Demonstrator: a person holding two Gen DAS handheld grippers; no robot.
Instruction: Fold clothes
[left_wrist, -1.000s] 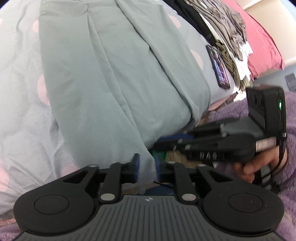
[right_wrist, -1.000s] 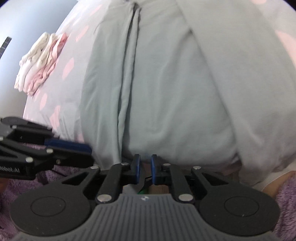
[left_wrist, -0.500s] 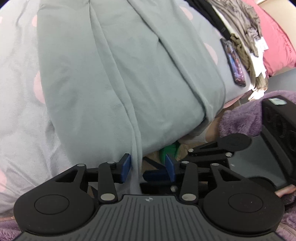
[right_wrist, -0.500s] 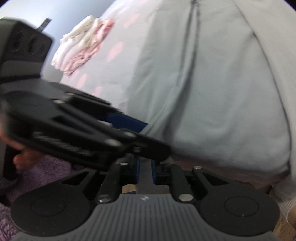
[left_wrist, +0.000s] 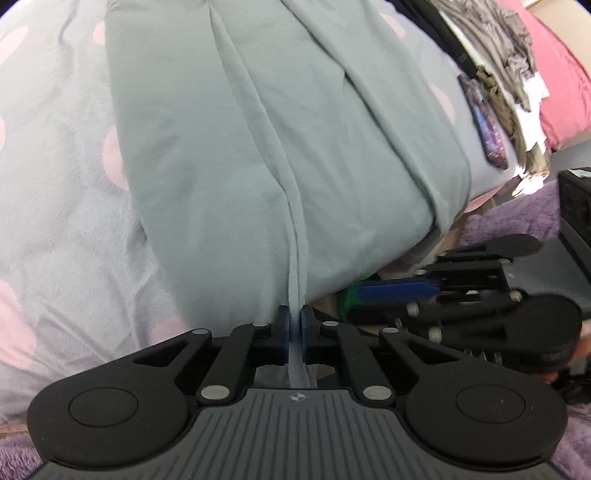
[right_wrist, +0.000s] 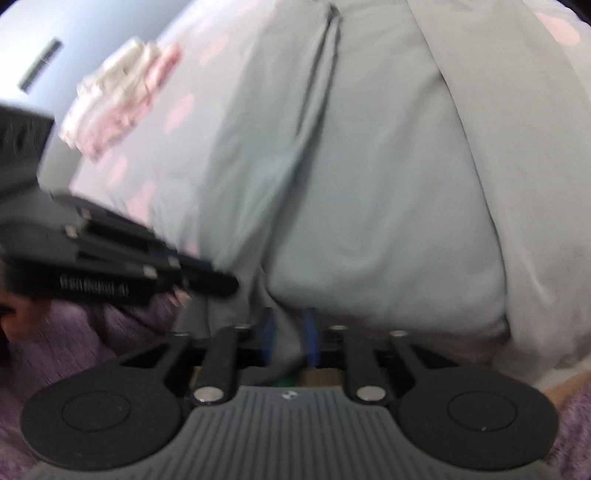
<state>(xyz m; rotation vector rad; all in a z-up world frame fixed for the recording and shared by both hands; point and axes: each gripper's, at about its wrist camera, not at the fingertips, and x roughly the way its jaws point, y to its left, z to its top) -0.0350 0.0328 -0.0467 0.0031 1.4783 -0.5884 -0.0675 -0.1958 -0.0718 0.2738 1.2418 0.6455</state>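
Note:
A grey-green garment (left_wrist: 295, 129) lies flat on the bed, its near hem hanging over the bed's edge. My left gripper (left_wrist: 293, 314) is at that hem, its jaws closing; the blue pads press on a raised fold of the cloth. In the right wrist view the left gripper (right_wrist: 221, 280) comes in from the left, blurred. My right gripper (right_wrist: 290, 325) is shut on the same garment (right_wrist: 369, 184) further along the hem, with cloth bunched between its pads. From the left wrist view the right gripper (left_wrist: 369, 291) lies just to the right, under the hem.
The bedcover (left_wrist: 55, 147) is pale with pink dots. A phone (left_wrist: 484, 122), a heap of loose clothes (left_wrist: 491, 37) and a pink pillow (left_wrist: 561, 66) lie at the far right. A folded pink-and-white pile (right_wrist: 118, 96) sits at the far left. Purple fleece (right_wrist: 92, 332) covers the person's arms.
The left jaws opened wider around a fold of the hem, then closed on it. The left gripper has drawn back to the left in the right wrist view. The right grip is unchanged.

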